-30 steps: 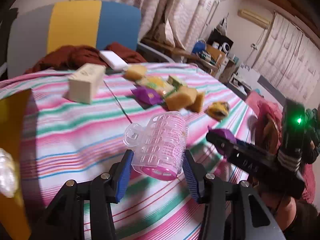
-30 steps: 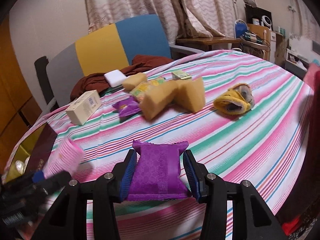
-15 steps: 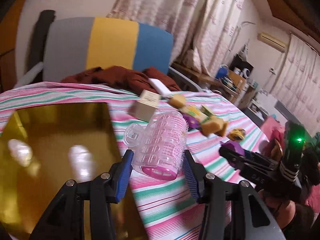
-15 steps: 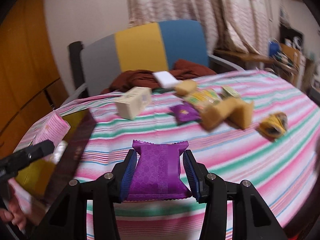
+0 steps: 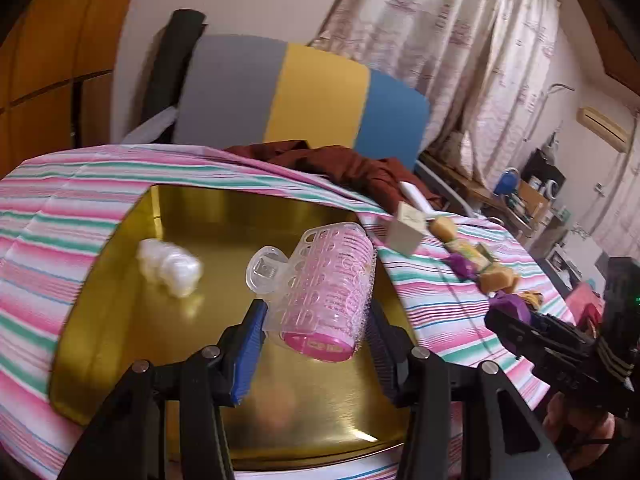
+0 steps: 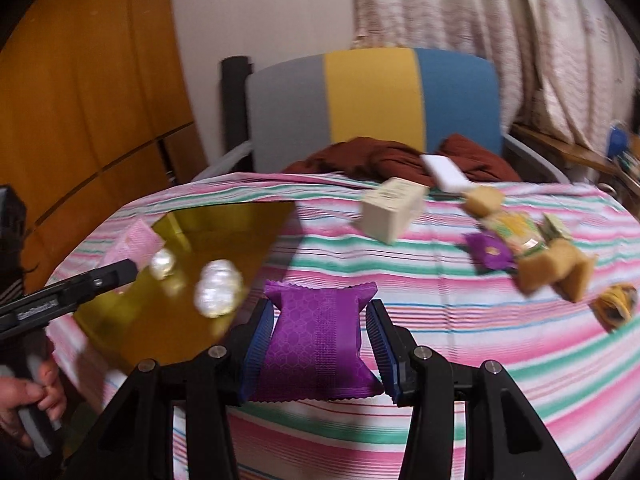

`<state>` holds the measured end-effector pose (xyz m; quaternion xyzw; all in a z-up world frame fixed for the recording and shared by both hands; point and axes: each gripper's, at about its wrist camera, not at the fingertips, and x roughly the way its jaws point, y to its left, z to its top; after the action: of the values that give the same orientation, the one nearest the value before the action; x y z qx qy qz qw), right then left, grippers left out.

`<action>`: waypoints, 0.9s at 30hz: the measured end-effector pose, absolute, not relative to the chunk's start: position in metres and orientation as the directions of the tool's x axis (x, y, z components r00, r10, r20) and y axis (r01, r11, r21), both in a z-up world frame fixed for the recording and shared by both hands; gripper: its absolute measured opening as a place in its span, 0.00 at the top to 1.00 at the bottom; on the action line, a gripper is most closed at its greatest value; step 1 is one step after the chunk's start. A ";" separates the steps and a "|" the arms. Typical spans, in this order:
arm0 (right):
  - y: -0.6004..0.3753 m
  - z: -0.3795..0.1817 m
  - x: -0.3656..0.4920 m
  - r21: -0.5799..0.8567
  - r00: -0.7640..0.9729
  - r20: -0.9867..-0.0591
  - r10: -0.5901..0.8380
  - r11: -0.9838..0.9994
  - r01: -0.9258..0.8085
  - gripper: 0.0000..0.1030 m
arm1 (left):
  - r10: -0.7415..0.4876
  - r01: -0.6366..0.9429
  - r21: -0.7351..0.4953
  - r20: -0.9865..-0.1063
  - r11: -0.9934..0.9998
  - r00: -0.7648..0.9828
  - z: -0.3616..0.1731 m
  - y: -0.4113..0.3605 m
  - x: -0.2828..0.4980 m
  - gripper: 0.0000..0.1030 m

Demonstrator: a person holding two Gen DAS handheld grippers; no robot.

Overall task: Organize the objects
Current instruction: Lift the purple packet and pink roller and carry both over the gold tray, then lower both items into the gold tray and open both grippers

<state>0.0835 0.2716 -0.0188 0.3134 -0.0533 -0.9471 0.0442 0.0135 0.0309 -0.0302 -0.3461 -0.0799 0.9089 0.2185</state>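
Note:
My left gripper [image 5: 316, 344] is shut on a pink hair roller [image 5: 328, 292] with a clear clip, held above a shiny gold tray [image 5: 120, 320]. A clear lumpy plastic item [image 5: 170, 266] lies in the tray. My right gripper [image 6: 320, 344] is shut on a purple snack packet [image 6: 316, 340], held over the striped tablecloth [image 6: 480, 340] just right of the tray [image 6: 224, 232]. The left gripper [image 6: 72, 288] with the roller [image 6: 132, 244] shows at the left of the right wrist view. The right gripper [image 5: 532, 324] shows at the right of the left wrist view.
On the cloth lie a cream box [image 6: 394, 208], sponges [image 6: 556, 272], a small purple packet [image 6: 490, 250], a yellow snack pack [image 6: 516, 230], a yellow-black item [image 6: 616, 306] and a white block [image 6: 446, 172]. A grey-yellow-blue chair [image 6: 372, 100] with red cloth [image 6: 380, 158] stands behind.
Both grippers have swung left toward the gold tray, each still holding its item. The roller now hangs over the tray; the packet is beside the tray's right edge.

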 end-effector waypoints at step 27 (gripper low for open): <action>0.152 -0.041 0.028 0.163 -0.659 -0.680 -0.321 -0.943 0.291 0.21 | 0.246 -0.080 -0.253 -0.735 -0.964 -0.632 -0.067 -0.040 -0.018 0.49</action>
<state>0.0279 0.1518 -0.0408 0.3771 -0.0198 -0.9106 0.1681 -0.0177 -0.0399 -0.0673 -0.4190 -0.0985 0.8981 0.0907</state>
